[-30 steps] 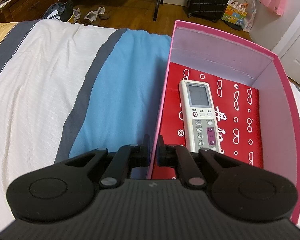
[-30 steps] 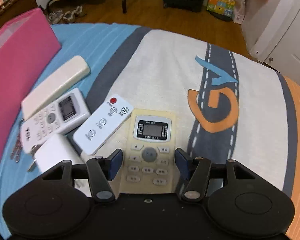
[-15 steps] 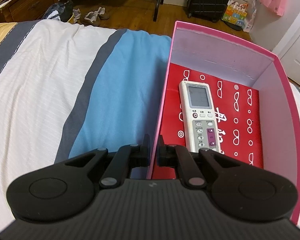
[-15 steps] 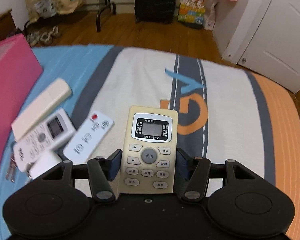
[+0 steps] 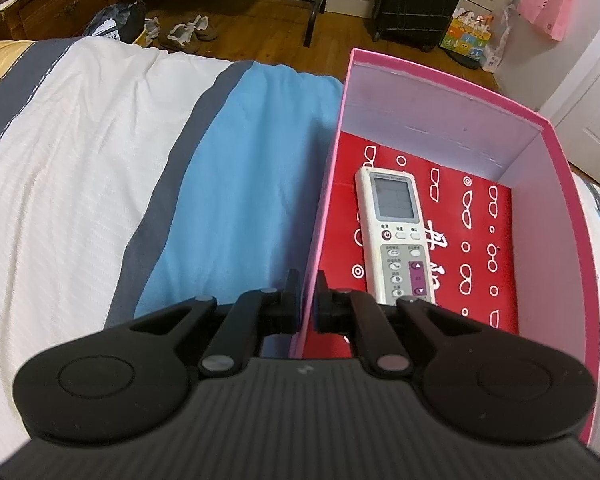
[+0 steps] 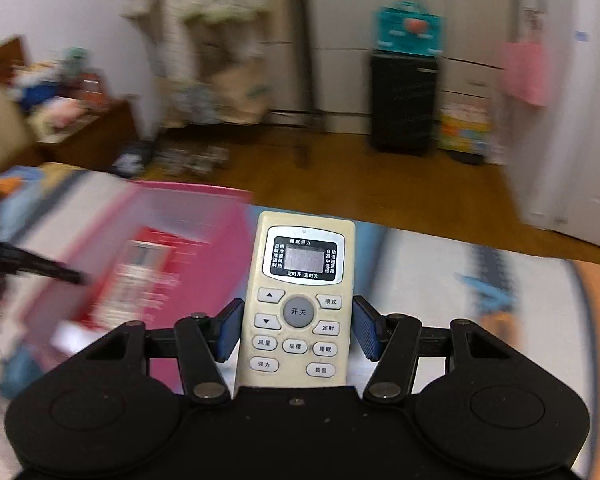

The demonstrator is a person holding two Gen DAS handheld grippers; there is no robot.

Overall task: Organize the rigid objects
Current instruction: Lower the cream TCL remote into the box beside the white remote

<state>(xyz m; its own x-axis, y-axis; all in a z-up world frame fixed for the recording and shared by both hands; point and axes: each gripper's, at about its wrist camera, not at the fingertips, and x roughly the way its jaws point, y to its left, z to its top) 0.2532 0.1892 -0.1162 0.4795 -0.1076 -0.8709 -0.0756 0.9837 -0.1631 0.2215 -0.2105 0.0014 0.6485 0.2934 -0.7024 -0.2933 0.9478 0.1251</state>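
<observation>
A pink box [image 5: 572,216] with a red patterned floor stands on the bed. A white remote [image 5: 398,236] lies face up inside it. My left gripper [image 5: 309,300] is shut on the box's left wall, one finger on each side. My right gripper [image 6: 298,330] is shut on a yellowed cream remote [image 6: 302,296] and holds it in the air, face up. In the blurred right wrist view the pink box [image 6: 204,216] lies ahead to the left, with the white remote [image 6: 134,276] inside it.
The bed cover has white, grey and blue stripes [image 5: 236,184]. Beyond the bed is a wooden floor with shoes [image 5: 188,32], a black suitcase [image 5: 418,0] and a wooden cabinet [image 5: 48,4]. A white door [image 6: 580,120] is at the right.
My right gripper has lifted the cream remote off the bed and swung it left toward the pink box. The other remotes on the bed have left its view. My left gripper has not moved.
</observation>
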